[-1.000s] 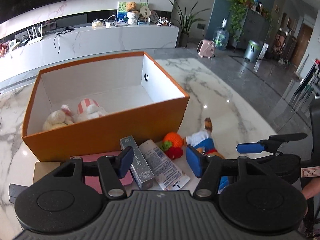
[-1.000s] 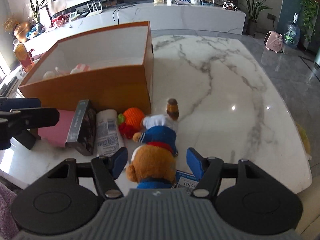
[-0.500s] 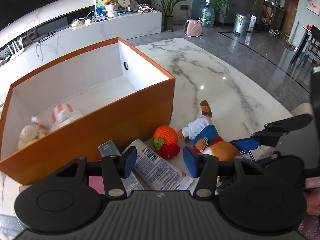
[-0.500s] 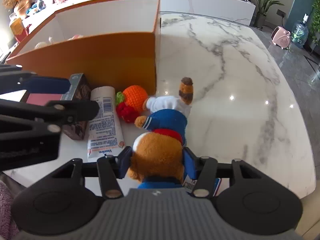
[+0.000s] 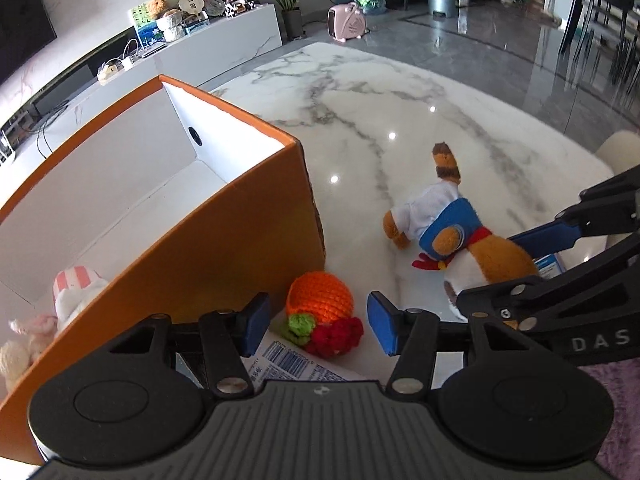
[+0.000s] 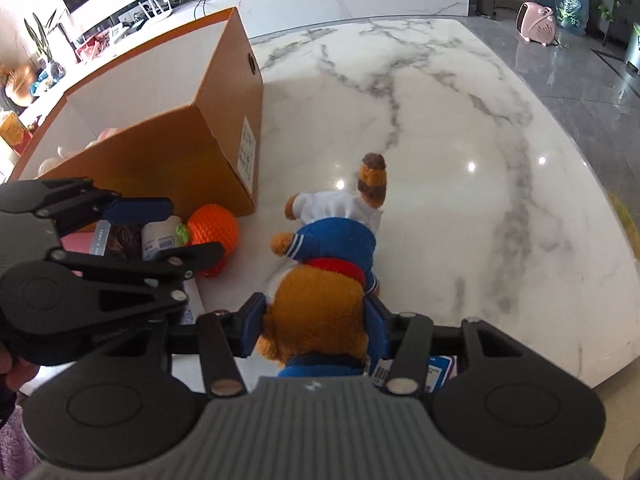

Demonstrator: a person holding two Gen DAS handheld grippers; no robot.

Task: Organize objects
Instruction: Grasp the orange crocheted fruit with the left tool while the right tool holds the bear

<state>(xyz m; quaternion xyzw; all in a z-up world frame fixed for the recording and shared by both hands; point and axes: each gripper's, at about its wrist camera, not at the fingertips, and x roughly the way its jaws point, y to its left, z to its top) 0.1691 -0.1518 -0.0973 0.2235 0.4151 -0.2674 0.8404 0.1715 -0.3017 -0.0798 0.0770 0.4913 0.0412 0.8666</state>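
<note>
I am looking across a white marble tabletop [image 6: 460, 128], and the biggest thing standing on it is the orange box [image 5: 224, 248], open at the top with white inner walls. Inside it, at the near left corner, two pale soft toys are lying together — a pink-and-white striped one [image 5: 74, 292] and a cream one [image 5: 18, 354] beside it.

Out on the marble to the right of the box, the plush bear [image 6: 332, 252] in its blue-and-white sailor outfit is lying face down, its feet pointing away from me. My right claw [image 6: 316, 328] is clamping on the bear's brown head, both blue pads pressing into the fur from either side. Under that claw a blue-and-white card with a barcode [image 6: 436, 368] is peeking out on the marble.

My left claw [image 5: 316, 322] is hovering with its pads spread apart, gripping nothing, and the crocheted orange fruit [image 5: 320, 294] with its green and red bits is sitting just beyond the gap — close against the box's front corner. A white tube with a barcode label [image 5: 296, 362] is lying flat beneath that claw, touching the crocheted piece. In the right wrist view a dark carton [image 6: 116, 236] is lying beside the tube.
</note>
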